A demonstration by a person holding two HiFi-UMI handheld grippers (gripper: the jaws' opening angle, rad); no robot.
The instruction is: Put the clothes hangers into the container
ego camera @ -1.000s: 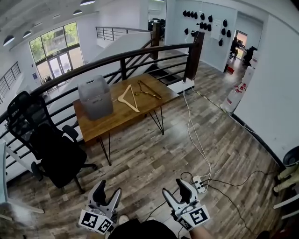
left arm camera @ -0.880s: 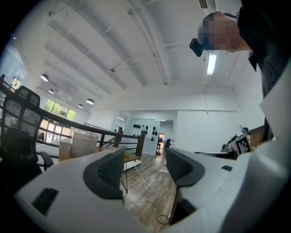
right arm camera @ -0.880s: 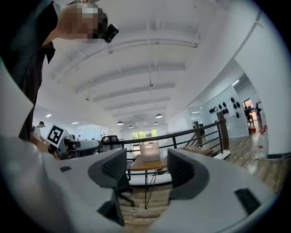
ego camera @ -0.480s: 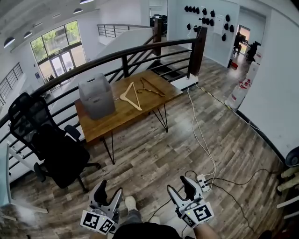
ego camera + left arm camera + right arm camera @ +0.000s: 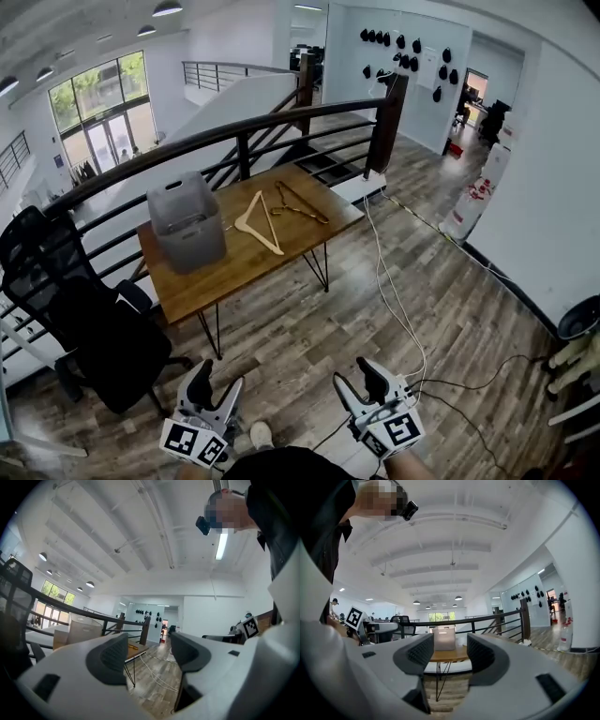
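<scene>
Approach step: left gripper point(image 5: 217, 380) and right gripper point(image 5: 356, 377) are empty, jaws apart, the right's just closing slightly, well short of the table point(image 5: 281, 258) where two wooden hangers point(image 5: 256, 222) lie beside the grey container point(image 5: 186, 220); reaching one comes next.

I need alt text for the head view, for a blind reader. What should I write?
A wooden table beside a black railing holds a grey container and two clothes hangers lying next to it. Near the camera, the left gripper and right gripper are open and empty; the right one's jaws have just been closing slightly.
</scene>
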